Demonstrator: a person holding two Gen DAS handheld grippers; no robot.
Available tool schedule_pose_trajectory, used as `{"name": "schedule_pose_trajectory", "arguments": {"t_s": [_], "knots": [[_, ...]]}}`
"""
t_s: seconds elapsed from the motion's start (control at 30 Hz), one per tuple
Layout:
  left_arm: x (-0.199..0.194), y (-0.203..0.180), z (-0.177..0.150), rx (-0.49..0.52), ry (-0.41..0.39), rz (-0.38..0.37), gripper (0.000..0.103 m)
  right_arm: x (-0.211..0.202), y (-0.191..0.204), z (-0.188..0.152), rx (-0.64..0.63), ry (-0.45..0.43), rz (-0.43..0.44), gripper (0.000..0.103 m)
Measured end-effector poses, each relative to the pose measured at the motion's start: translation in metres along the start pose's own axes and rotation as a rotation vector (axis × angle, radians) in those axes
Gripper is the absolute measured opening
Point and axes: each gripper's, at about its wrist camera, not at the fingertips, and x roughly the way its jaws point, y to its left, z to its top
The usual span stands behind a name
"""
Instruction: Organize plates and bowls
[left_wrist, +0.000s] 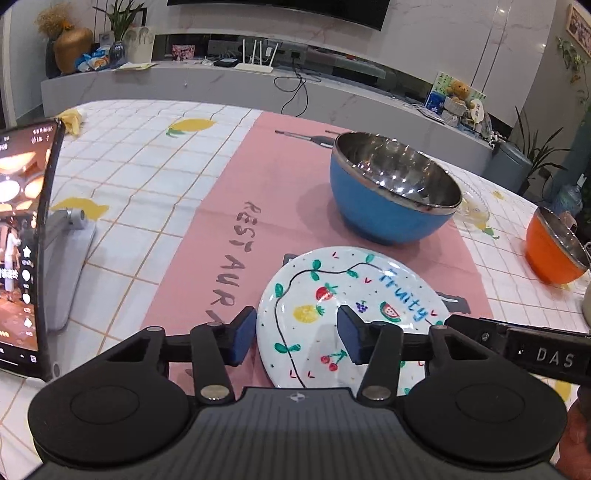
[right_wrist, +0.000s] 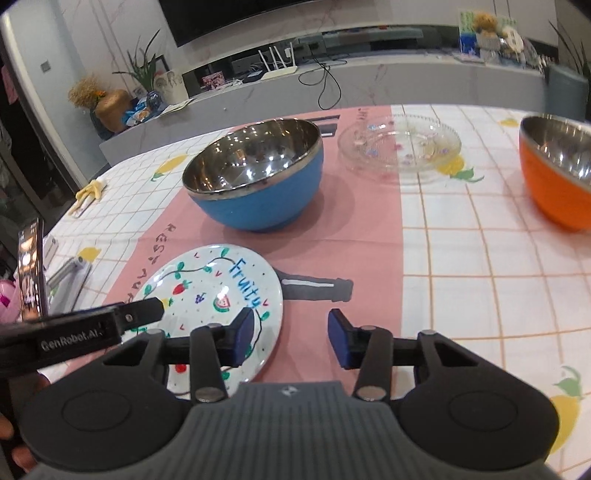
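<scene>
A white plate (left_wrist: 332, 273) painted with fruit and the word "Fruity" lies flat on the pink mat (left_wrist: 258, 177). My left gripper (left_wrist: 297, 334) is open and straddles the plate's left rim, one pad over the mat and one over the plate. My right gripper (right_wrist: 291, 336) is open and straddles the plate (right_wrist: 207, 280) at its right rim. Neither pair of pads presses on it. Behind the plate stands a blue bowl (left_wrist: 391, 206) with a steel inside, also seen in the right wrist view as the blue bowl (right_wrist: 258, 206).
A clear glass plate (right_wrist: 399, 147) lies at the back right, half on the mat. An orange bowl (right_wrist: 554, 192) stands further right on the checked tablecloth. A phone on a stand (left_wrist: 22, 240) is close on the left. A yellow object (left_wrist: 72, 120) lies at the far left corner.
</scene>
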Motion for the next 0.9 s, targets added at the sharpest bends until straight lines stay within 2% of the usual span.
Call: {"name": "schedule_pose_trajectory", "arguments": {"t_s": [0.1,0.23,0.27,0.33,0.47,0.67,0.9], "knots": [[0.003,0.002,0.0,-0.024,-0.004,-0.004,0.053,0.005,-0.003,0.001,0.034,0.013,0.026,0.036],[0.003,0.004,0.0,-0.054,-0.011,-0.012,0.046,0.009,-0.002,0.0,0.041,0.001,0.035,0.033],[0.004,0.004,0.0,-0.055,-0.013,-0.007,0.043,0.009,-0.002,0.0,0.046,0.004,0.043,0.027],[0.004,0.004,0.0,-0.057,-0.017,0.001,0.042,0.011,-0.001,-0.001,0.056,0.013,0.062,0.021],[0.003,0.005,0.0,-0.07,-0.021,0.009,0.038,0.011,0.001,-0.004,0.056,0.003,0.052,0.013],[0.002,0.005,0.0,-0.093,-0.017,0.019,0.027,0.01,-0.005,-0.002,0.1,0.009,0.05,0.01],[-0.004,-0.003,-0.004,-0.115,-0.015,0.005,0.027,-0.001,-0.009,0.003,0.101,-0.017,0.034,0.009]]}}
